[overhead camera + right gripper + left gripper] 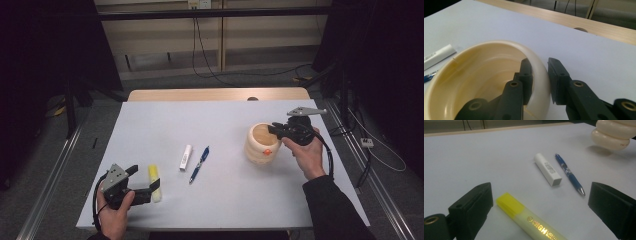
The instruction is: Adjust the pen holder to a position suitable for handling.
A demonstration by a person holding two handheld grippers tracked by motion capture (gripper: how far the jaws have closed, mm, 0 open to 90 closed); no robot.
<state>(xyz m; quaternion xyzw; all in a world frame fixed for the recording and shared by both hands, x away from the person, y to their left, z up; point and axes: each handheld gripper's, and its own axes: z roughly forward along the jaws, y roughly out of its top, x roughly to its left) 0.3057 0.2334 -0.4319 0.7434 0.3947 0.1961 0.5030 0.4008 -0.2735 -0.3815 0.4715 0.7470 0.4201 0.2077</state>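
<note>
At the left of the table, the left gripper (145, 182) rests low on the white tabletop (220, 200) with its jaws spread wide. Between them, not yet touched by either jaw, lies the yellow plastic highlighter with a translucent barrel (154, 183); in the left gripper view its cap end (510, 203) points away from the gripper and the jaws stand clear on both sides. Just beyond the highlighter, further out from this gripper, a short white rectangular stick (185, 156) lies flat, and right beside it, nearly parallel, a blue retractable pen (199, 164).

Further right stands the cream ribbed plastic pot (261, 145), upright and open at the top. The right gripper (274, 130) is pressed together on the pot's rim: the right gripper view shows one jaw inside the pot, the other outside, with the rounded lip (541, 82) pinched between them. That view shows nothing lying inside the pot.

As a judgement, the work looks like gathering the writing things into the pot, and it is at its start. The pot is gripped and steadied, and the highlighter is framed for a grasp, but nothing has gone in yet. Left to do: close on the highlighter, carry it into the pot, then likely the white stick and the pen.
</note>
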